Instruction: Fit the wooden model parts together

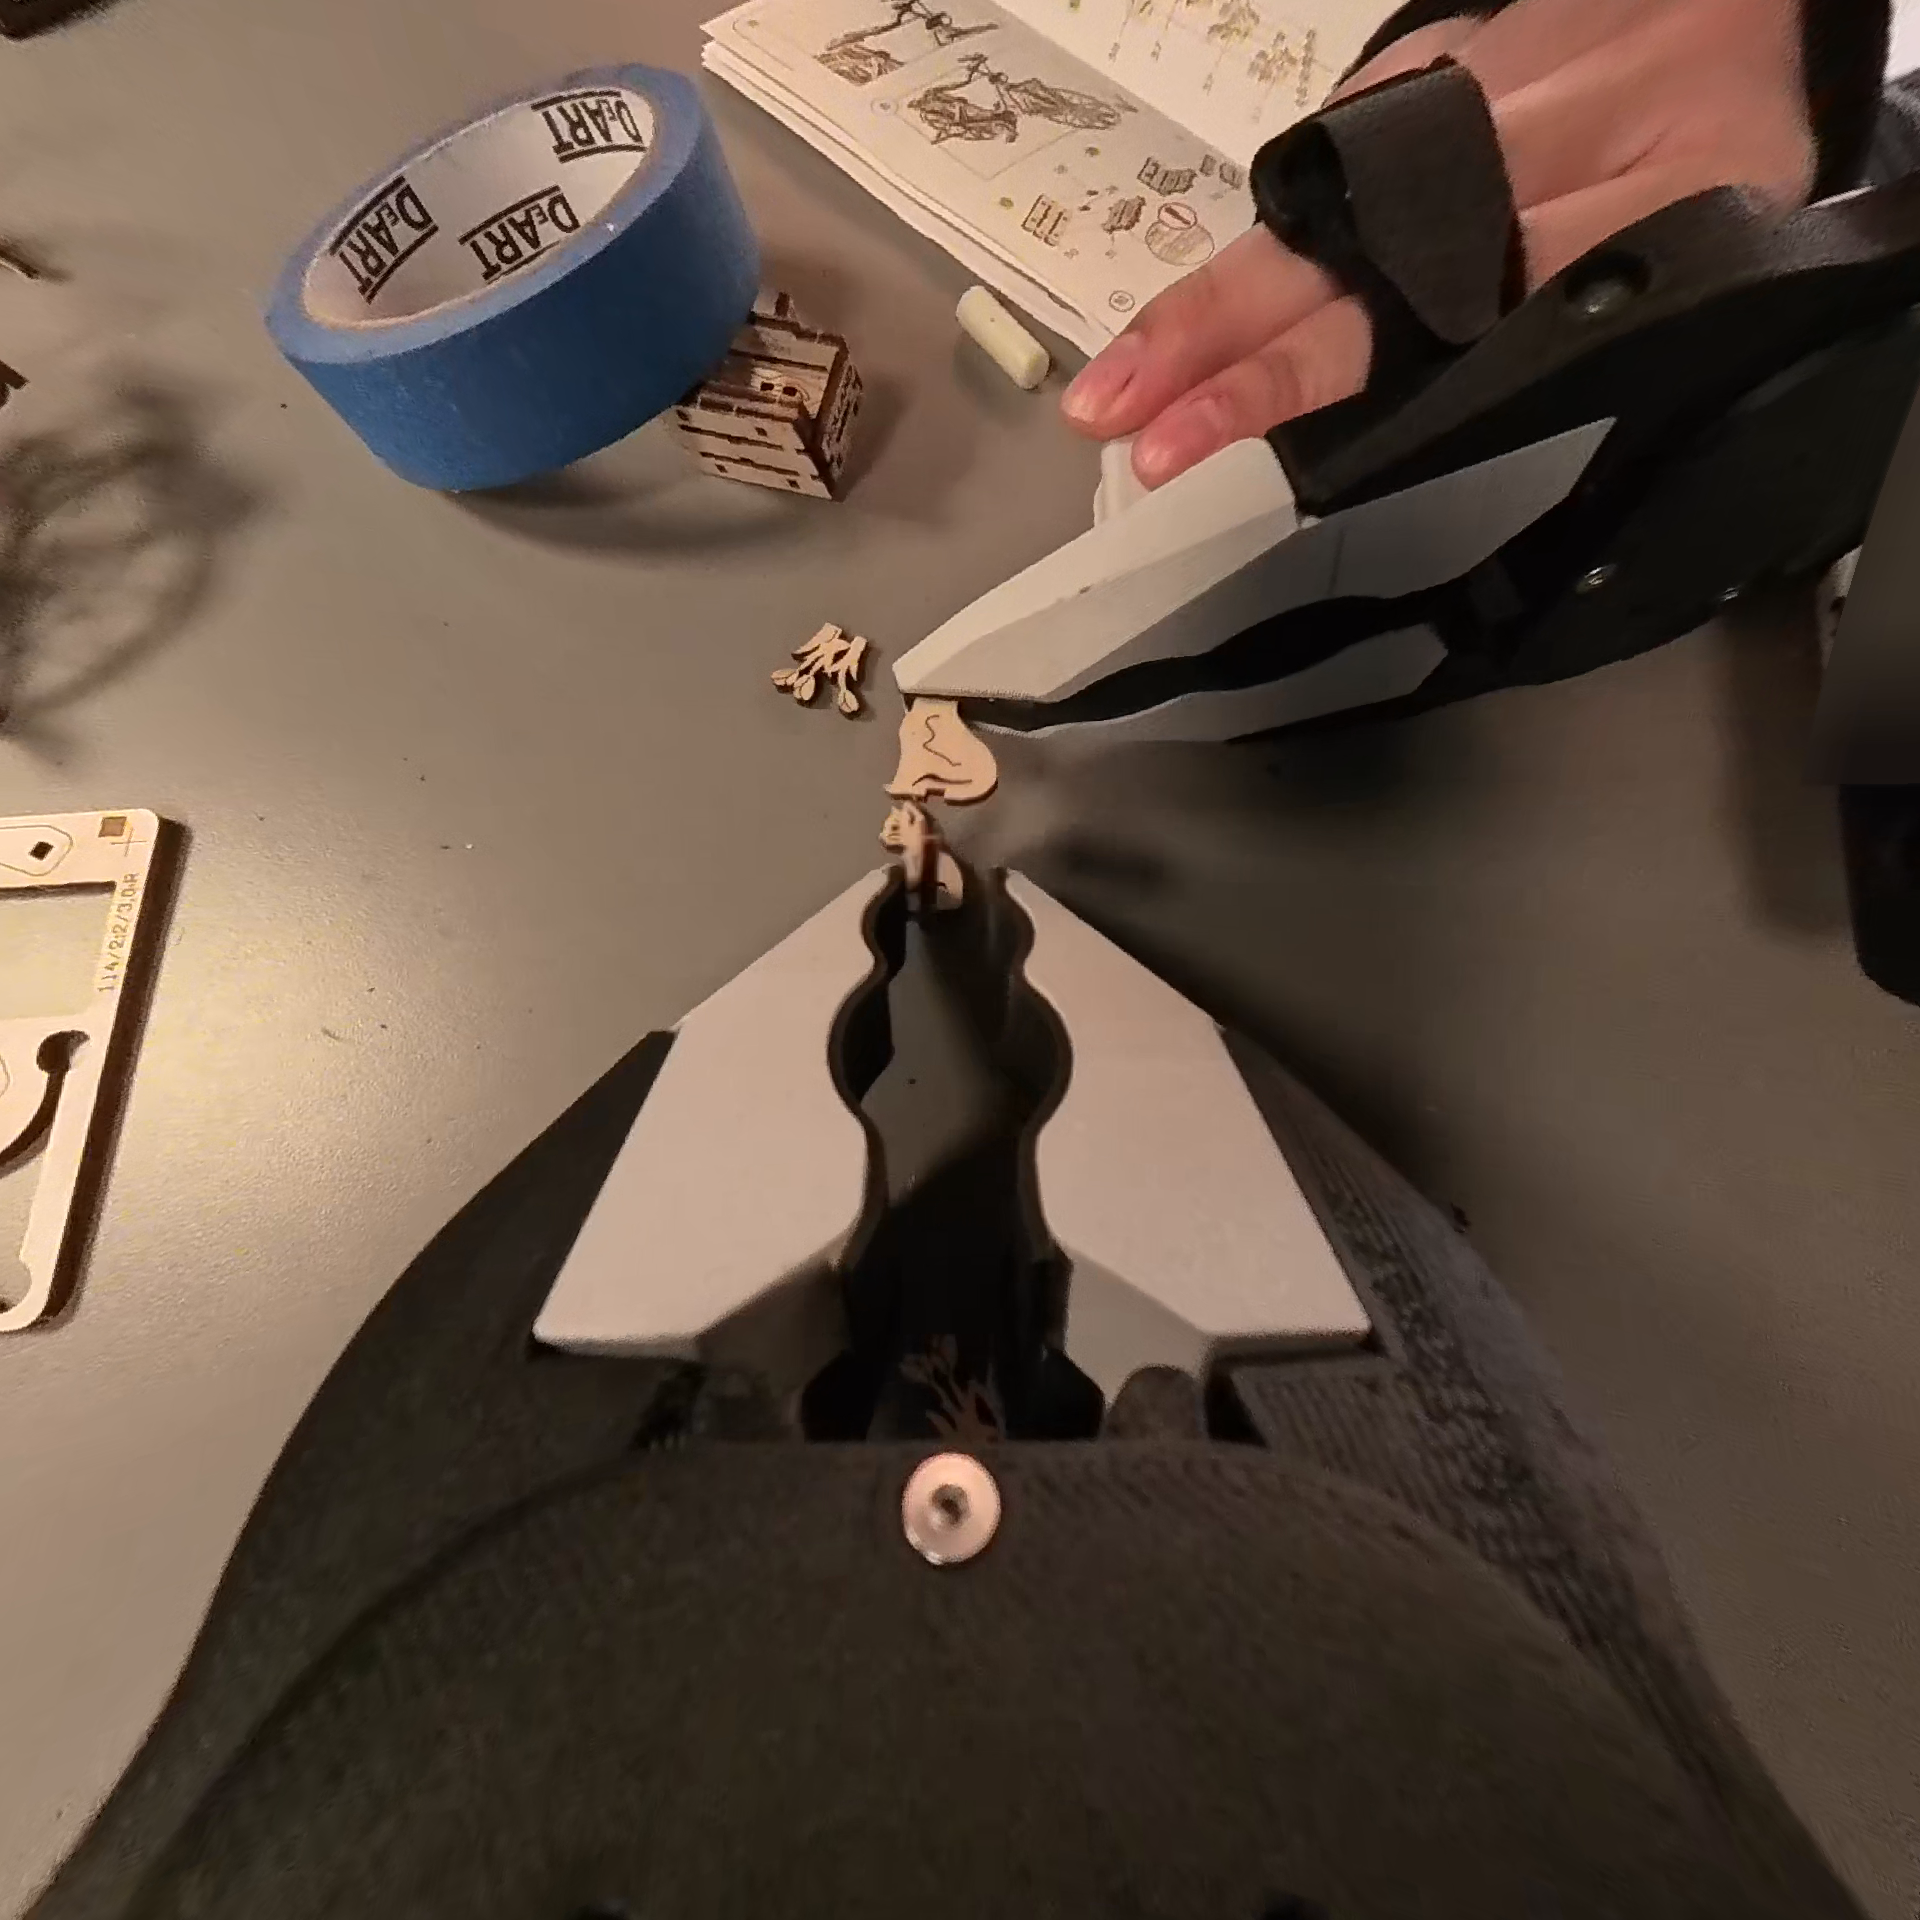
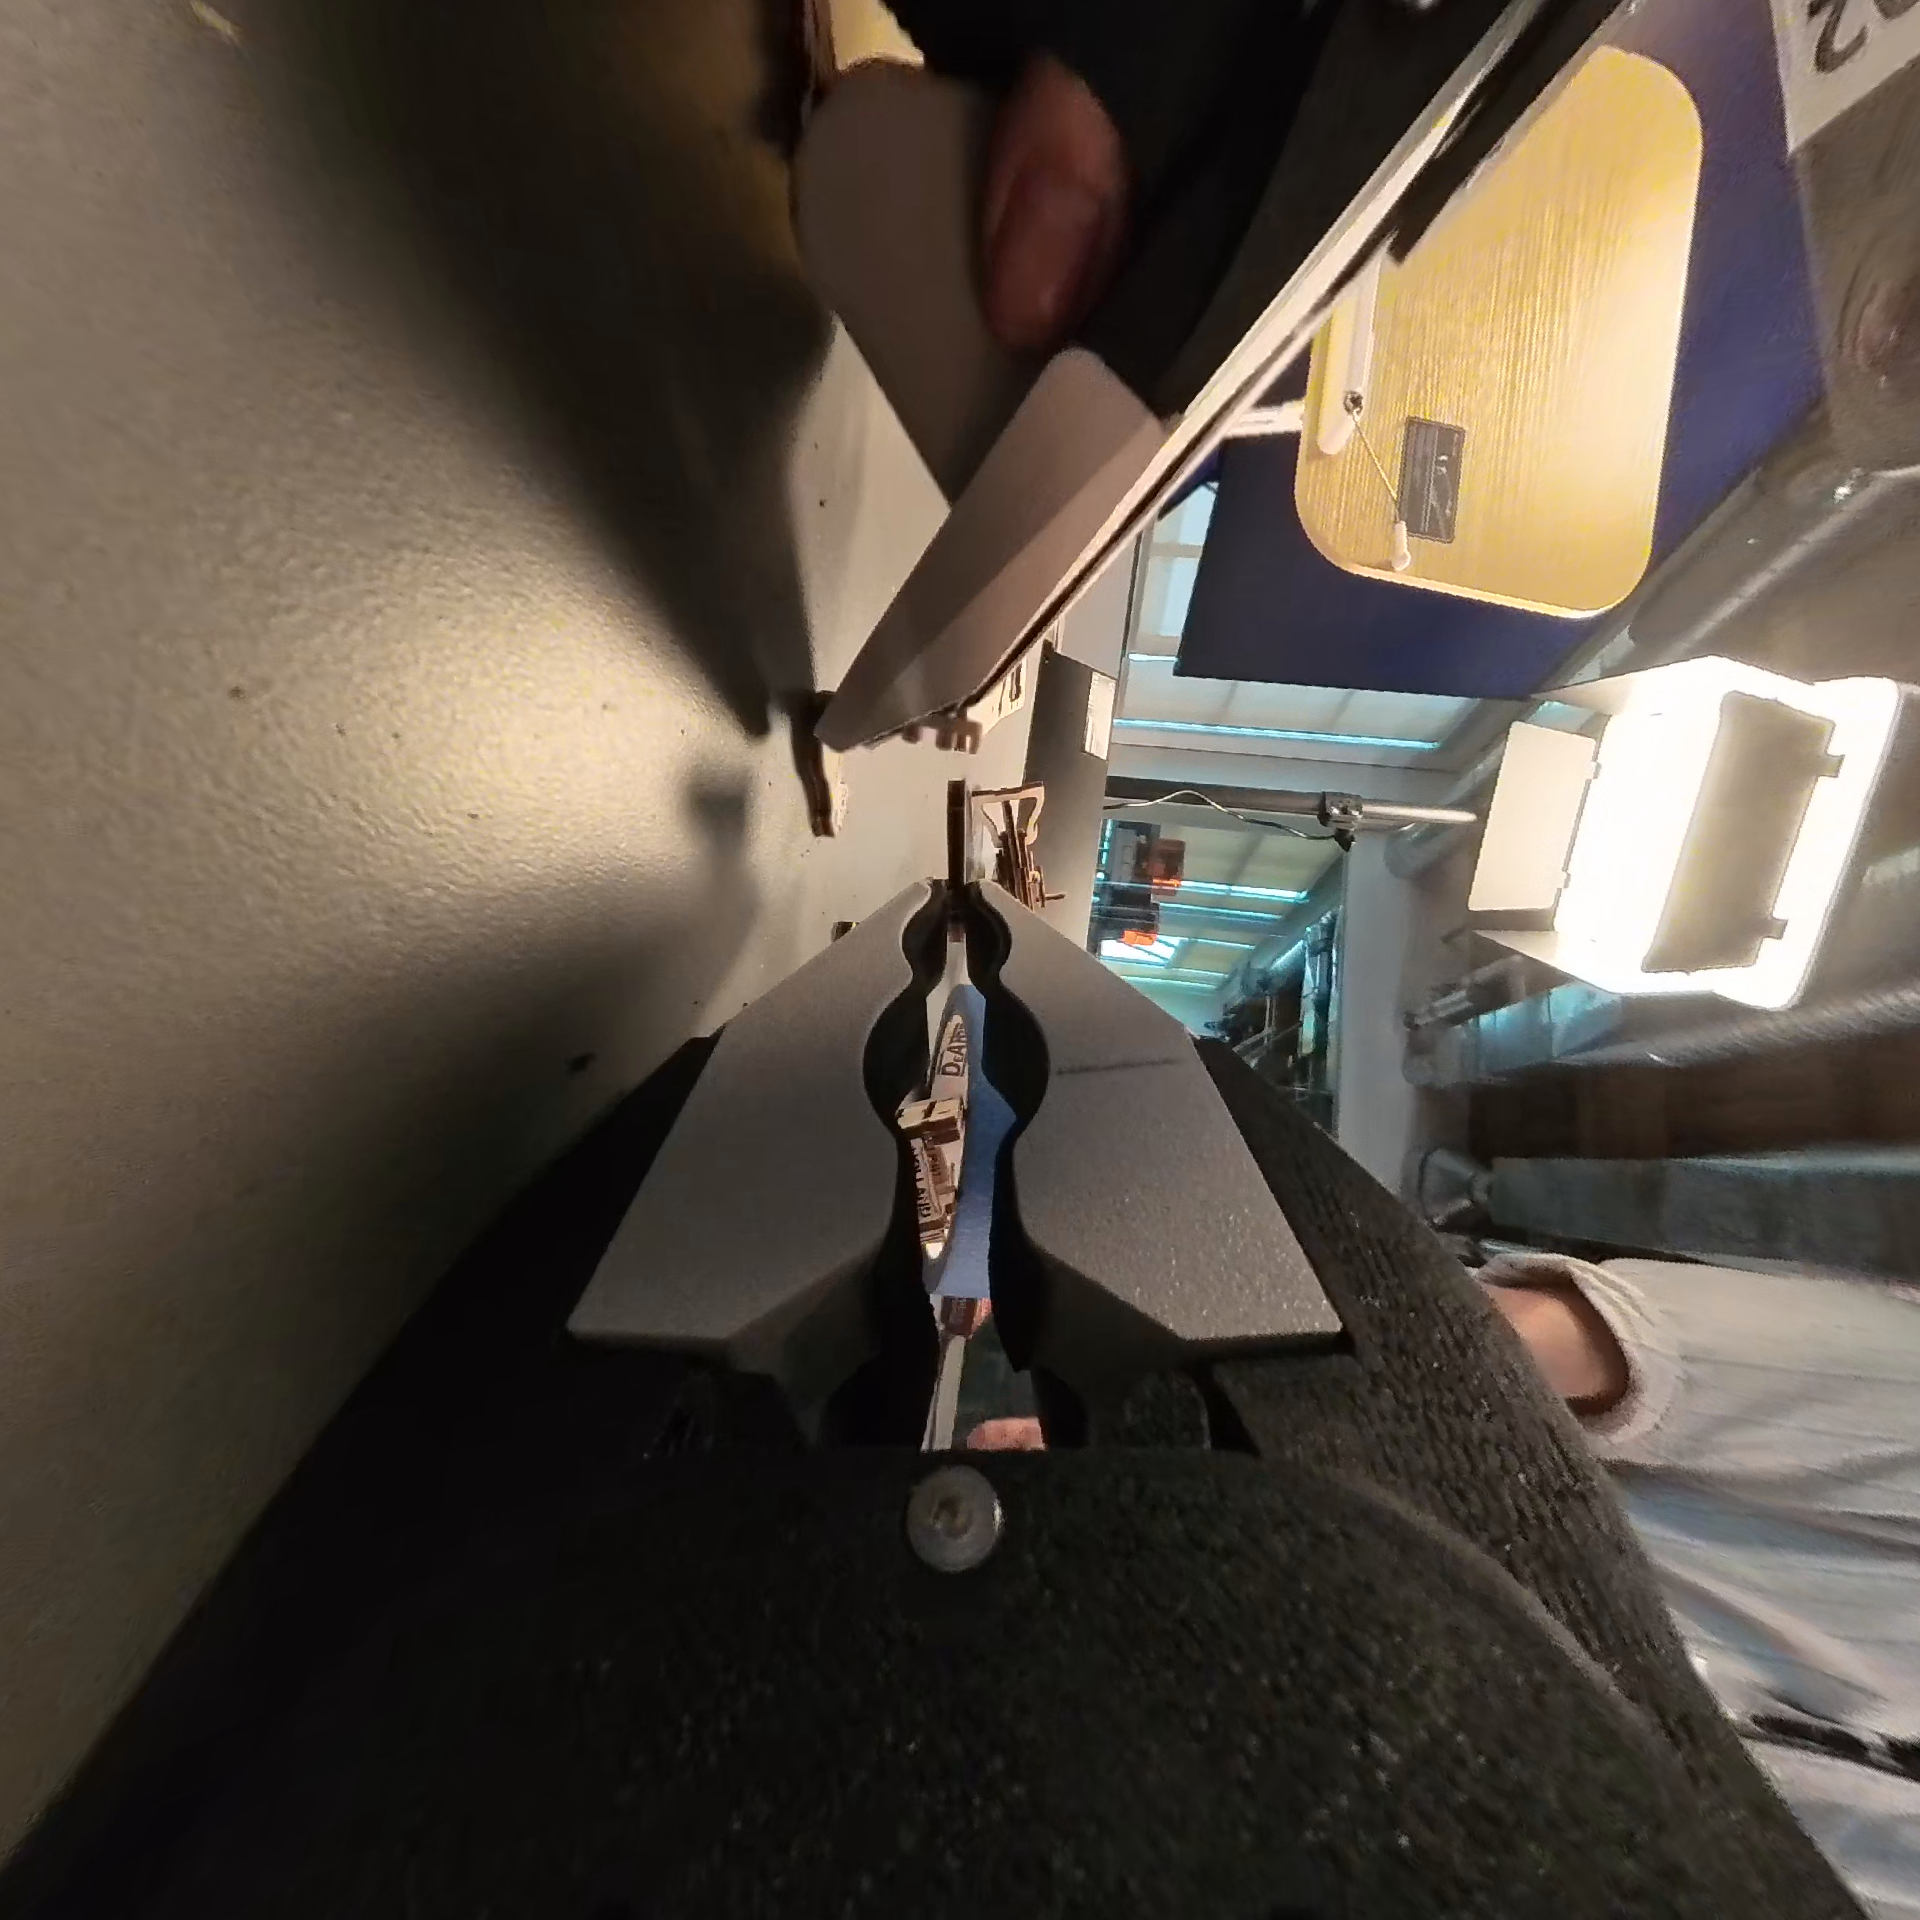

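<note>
Spreading under everything is the grey counter (image 1: pixel 520 883), which carries the loose kit so both hands stay free for the tools. Next in size, the blue tape roll (image 1: pixel 514 275) lies flat at the far left, with a small assembled wooden block (image 1: pixel 774 410) touching its near side. The instruction booklet (image 1: pixel 997 135) lies open at the far edge, probably so the steps can be read while working. A cut-out wooden sheet (image 1: pixel 73 1060) rests at the left edge, a pale stick (image 1: pixel 1003 335) just beside the booklet.

The left tool (image 1: pixel 940 883) is clenched on a small wooden piece (image 1: pixel 920 847), held edge-up just past its fingertips. The right tool (image 1: pixel 951 707), coming in from the right with a hand (image 1: pixel 1299 312) along its upper finger, is clenched on a second, rounded wooden part (image 1: pixel 940 764), hanging just above the first. The two parts are touching or very nearly so; I cannot tell if a tab has entered a slot. In the right wrist view the held part shows only as a thin edge. Holding them one over the other suggests a press-fit is being lined up.

Smallest, a loose branching wooden bit (image 1: pixel 821 670) lies on the counter just left of the right tool's tips, likely waiting its turn.
</note>
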Tool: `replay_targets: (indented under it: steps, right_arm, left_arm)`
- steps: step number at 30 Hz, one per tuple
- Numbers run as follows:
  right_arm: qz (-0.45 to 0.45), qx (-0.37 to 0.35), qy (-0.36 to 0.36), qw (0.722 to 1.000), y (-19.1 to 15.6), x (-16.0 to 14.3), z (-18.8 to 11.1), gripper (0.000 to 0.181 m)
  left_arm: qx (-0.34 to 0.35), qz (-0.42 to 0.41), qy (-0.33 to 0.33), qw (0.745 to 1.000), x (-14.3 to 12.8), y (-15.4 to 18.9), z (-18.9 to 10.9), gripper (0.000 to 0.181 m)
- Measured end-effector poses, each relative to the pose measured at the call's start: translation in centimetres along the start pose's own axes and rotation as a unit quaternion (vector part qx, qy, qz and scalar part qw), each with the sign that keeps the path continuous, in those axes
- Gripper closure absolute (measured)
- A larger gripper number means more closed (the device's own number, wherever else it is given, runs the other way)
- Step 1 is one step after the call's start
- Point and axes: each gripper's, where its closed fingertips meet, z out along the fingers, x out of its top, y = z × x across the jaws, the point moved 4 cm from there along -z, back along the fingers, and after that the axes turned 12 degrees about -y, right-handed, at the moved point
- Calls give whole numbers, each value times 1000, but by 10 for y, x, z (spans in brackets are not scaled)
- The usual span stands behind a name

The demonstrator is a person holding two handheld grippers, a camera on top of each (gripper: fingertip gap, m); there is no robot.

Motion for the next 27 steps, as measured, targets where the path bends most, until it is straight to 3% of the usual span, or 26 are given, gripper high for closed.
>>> replay_targets:
  steps: [8,12,27]
  right_arm:
    - [8,3,-1,1000,0,-1,0,181]
    - [11,6,-2,1000,-1,-2,1,180]
    - [17,7,0,1000,-1,-2,1,181]
  left_arm:
    - [-1,-22,32,999,1,-5,-9,166]
    - [5,-16,53,998,3,-3,-15,174]
    - [3,-29,61,998,5,-1,-15,174]
